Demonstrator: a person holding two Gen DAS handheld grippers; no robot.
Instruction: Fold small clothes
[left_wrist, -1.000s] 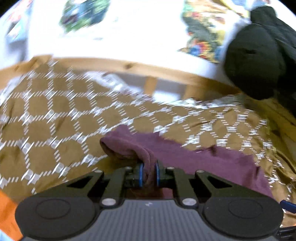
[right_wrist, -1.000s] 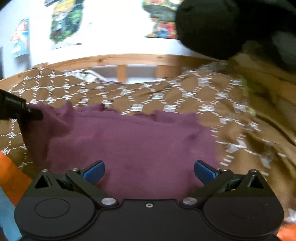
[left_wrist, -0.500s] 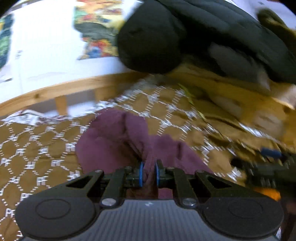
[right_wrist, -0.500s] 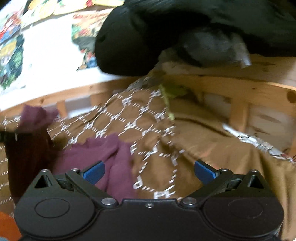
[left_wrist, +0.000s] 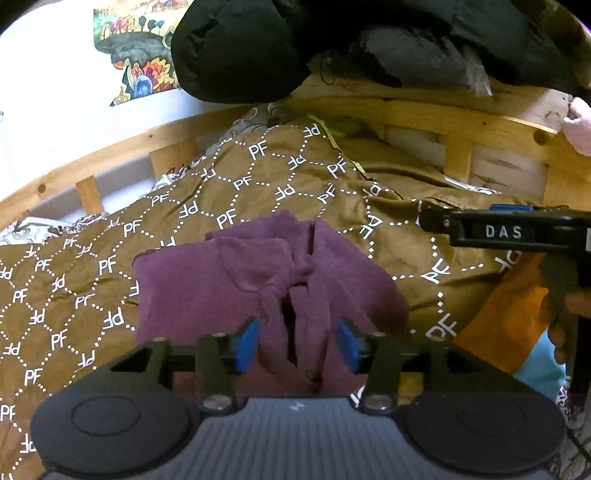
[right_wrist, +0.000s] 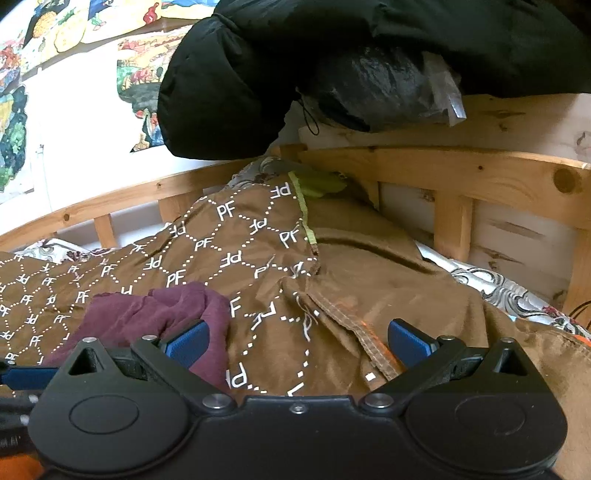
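Left claw (left_wrist: 297, 341) jaws just parted, bunched maroon garment (left_wrist: 258, 280) loose between; right claw (right_wrist: 295, 341) wide, empty; soft, light, limp, best pinched at edge

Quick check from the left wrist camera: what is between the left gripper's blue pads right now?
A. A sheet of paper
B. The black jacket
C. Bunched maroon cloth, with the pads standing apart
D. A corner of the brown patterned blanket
C: the left gripper has just been opening, and the bunched maroon cloth sits between its pads, which stand apart on either side.
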